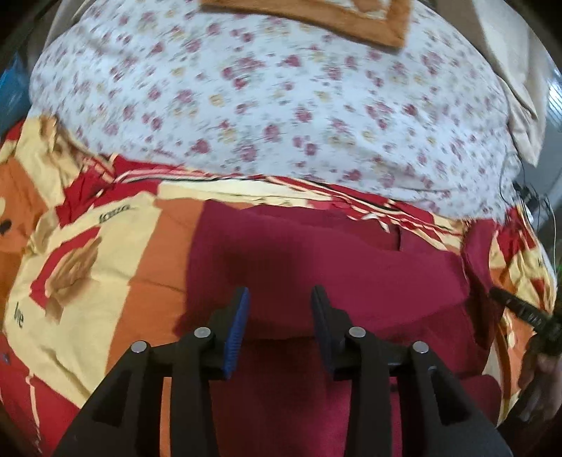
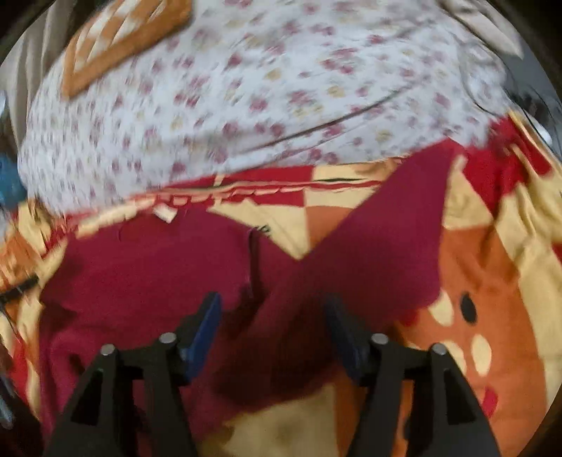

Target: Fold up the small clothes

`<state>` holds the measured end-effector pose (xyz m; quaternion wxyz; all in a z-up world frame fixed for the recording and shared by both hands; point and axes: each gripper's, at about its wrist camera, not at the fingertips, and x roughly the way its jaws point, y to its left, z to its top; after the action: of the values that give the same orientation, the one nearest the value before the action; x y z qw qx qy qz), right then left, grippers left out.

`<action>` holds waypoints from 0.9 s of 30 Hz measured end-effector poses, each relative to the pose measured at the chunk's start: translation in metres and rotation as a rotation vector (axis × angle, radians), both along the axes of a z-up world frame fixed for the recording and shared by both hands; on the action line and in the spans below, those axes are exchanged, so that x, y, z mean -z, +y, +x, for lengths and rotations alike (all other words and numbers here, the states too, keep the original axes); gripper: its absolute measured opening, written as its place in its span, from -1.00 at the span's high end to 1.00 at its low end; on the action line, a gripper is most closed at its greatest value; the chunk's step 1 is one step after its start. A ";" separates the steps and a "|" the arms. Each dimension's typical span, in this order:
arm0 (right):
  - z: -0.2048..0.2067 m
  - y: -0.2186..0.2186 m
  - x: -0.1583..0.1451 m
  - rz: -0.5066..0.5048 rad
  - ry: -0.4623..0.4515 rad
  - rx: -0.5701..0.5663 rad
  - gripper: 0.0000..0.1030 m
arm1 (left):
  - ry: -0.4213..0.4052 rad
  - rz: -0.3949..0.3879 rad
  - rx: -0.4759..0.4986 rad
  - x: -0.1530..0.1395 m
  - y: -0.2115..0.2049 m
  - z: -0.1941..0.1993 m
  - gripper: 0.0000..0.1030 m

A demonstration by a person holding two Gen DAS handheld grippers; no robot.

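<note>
A dark red garment (image 1: 333,253) lies spread on a patterned bedspread (image 1: 87,274). In the left wrist view my left gripper (image 1: 281,298) hovers above its near part, blue pads apart, with nothing between them. The right wrist view shows the same garment (image 2: 147,274), one pointed part reaching up to the right (image 2: 404,211). My right gripper (image 2: 274,306) stands over it with its jaws wide apart and no cloth pinched. The tip of the right gripper (image 1: 523,309) shows at the right edge of the left wrist view.
A white cloth with small red flowers (image 1: 267,95) lies beyond the garment. An orange and cream checked cloth (image 1: 316,17) rests on it at the back. The bedspread (image 2: 491,316) carries red, cream and orange patches. A cable (image 1: 527,197) hangs at the right edge.
</note>
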<state>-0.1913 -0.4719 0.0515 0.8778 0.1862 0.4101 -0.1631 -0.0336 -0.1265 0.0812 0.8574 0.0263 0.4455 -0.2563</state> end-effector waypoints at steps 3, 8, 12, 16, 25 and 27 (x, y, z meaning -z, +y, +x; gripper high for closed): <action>-0.012 -0.007 -0.001 0.018 0.016 0.017 -0.30 | 0.003 0.032 0.023 0.006 -0.017 -0.004 0.46; -0.020 -0.004 -0.005 -0.015 0.028 0.007 -0.32 | 0.030 0.053 0.010 0.020 -0.029 -0.006 0.46; -0.018 -0.004 -0.002 -0.020 0.041 0.004 -0.33 | 0.034 0.065 0.002 0.026 -0.029 -0.006 0.46; -0.014 -0.002 0.002 -0.007 0.043 0.009 -0.34 | 0.044 0.074 -0.008 0.032 -0.027 -0.002 0.46; -0.001 0.007 0.016 -0.025 0.093 -0.012 -0.45 | 0.076 0.057 -0.019 0.044 -0.025 0.002 0.45; -0.005 0.001 0.011 -0.009 0.066 -0.013 -0.45 | 0.075 0.054 -0.017 0.045 -0.025 0.001 0.44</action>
<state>-0.1966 -0.4712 0.0403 0.8655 0.1743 0.4395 -0.1654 -0.0326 -0.1515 0.0358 0.8412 0.0363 0.4842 -0.2378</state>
